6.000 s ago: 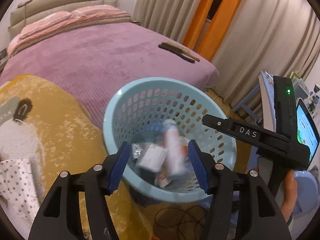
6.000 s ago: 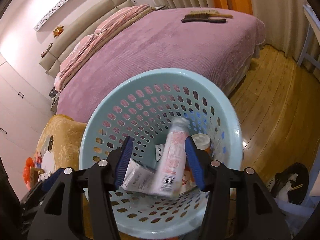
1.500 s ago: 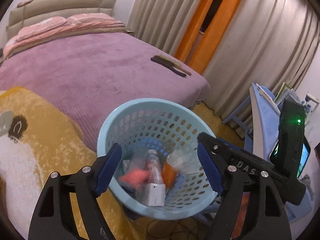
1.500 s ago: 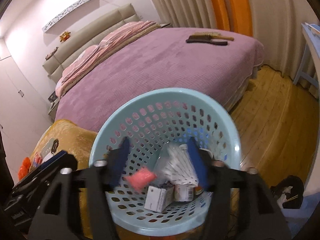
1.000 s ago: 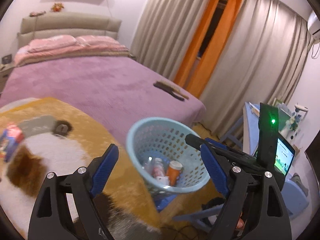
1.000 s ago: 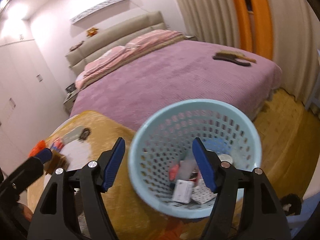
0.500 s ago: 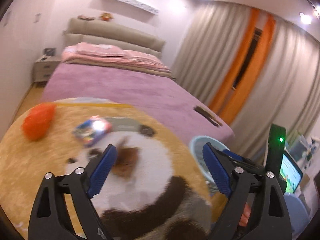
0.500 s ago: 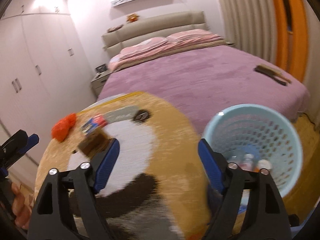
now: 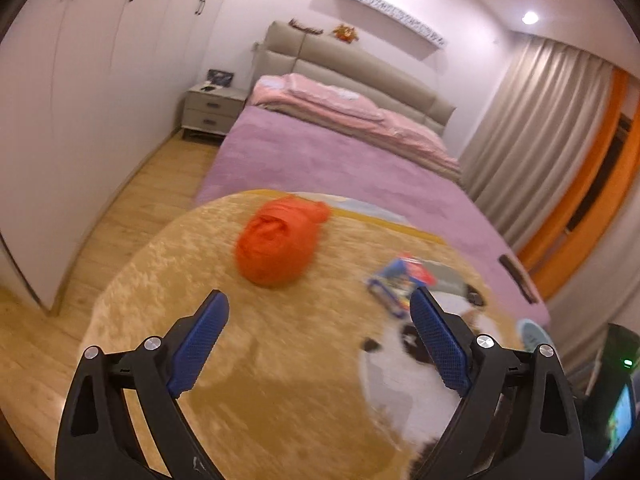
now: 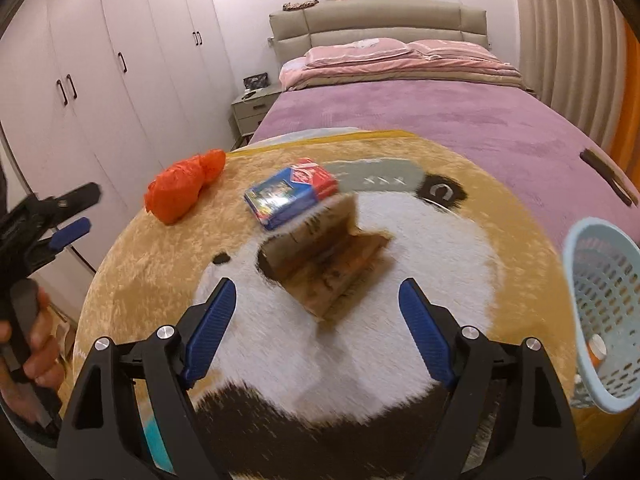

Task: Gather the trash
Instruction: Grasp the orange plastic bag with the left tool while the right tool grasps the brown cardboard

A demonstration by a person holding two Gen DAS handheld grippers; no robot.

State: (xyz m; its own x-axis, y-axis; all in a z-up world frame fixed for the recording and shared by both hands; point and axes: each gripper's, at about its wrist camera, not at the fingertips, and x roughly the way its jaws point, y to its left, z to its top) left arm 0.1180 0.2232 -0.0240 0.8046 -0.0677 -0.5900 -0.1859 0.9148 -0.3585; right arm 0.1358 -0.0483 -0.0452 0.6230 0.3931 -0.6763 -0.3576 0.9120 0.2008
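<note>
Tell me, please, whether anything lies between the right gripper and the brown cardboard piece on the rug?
Nothing visible does. The right gripper is open just short of the brown cardboard piece, with only bare rug between them. The blue box and orange bag lie beyond it.

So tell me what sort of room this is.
A bedroom, almost certainly: a bed with a purple cover and padded headboard, a nightstand beside it, and tall white wardrobes along the wall.

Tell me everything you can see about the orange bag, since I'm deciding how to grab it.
The orange bag is a crumpled, thin, plastic-looking bundle, bunched into a lumpy oblong with a narrower twisted end toward the bed. It lies on the yellow part of the plush rug, apart from the blue box. Nothing holds it; the left gripper is open, short of it.
</note>
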